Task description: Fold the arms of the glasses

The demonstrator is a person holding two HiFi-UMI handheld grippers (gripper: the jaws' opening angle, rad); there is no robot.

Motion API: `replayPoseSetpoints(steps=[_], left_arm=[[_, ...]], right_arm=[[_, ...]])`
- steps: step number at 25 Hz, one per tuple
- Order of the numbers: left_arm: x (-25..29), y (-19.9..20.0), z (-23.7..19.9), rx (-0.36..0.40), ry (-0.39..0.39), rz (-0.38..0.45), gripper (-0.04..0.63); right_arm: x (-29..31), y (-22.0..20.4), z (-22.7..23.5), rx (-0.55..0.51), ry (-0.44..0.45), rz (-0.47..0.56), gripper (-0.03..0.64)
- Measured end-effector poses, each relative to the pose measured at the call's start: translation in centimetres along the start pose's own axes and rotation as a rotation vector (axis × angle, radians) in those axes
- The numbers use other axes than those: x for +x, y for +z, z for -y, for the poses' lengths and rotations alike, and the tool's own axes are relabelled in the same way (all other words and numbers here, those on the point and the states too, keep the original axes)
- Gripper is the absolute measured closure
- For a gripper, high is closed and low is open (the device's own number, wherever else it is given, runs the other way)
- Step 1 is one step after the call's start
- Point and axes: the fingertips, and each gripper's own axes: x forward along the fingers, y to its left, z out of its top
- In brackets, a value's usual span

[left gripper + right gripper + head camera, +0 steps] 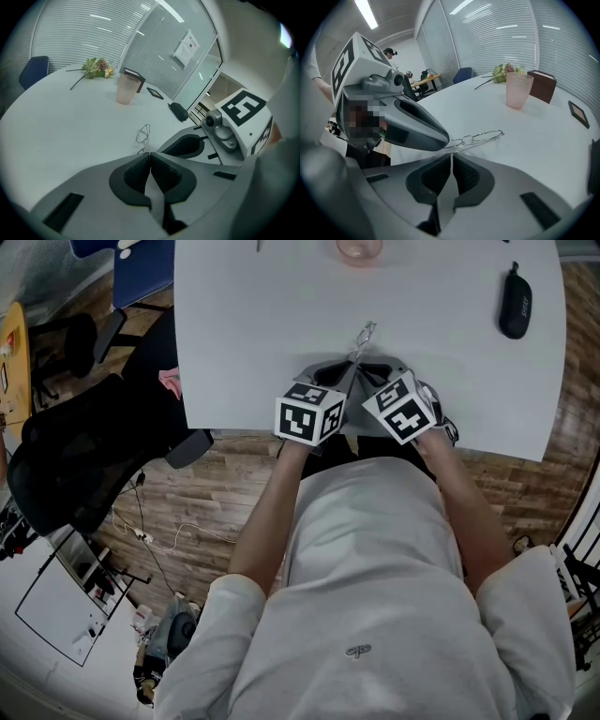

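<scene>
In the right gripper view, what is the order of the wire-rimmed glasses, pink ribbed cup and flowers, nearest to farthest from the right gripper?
1. Thin wire-rimmed glasses: at the jaw tips.
2. Pink ribbed cup: farther back, right of centre.
3. Green flowers with long stems: farthest, behind the cup.

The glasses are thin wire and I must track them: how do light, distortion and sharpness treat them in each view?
Head view: the glasses are tiny and faint on the white table, under even light. Left gripper view: fisheye bending, dark corners, the glasses small but sharp. Right gripper view: the glasses largest and clearest, both rims outlined against the table.
</scene>
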Motion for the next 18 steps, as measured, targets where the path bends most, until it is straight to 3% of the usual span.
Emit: replayPoseSetpoints(steps=[18], left_arm=[[0.9, -0.8, 0.9, 0.060, -0.024, -0.040, 0.572]], right_arm=[[-2.8, -2.2, 2.0, 0.098, -0.094, 0.006, 0.594]])
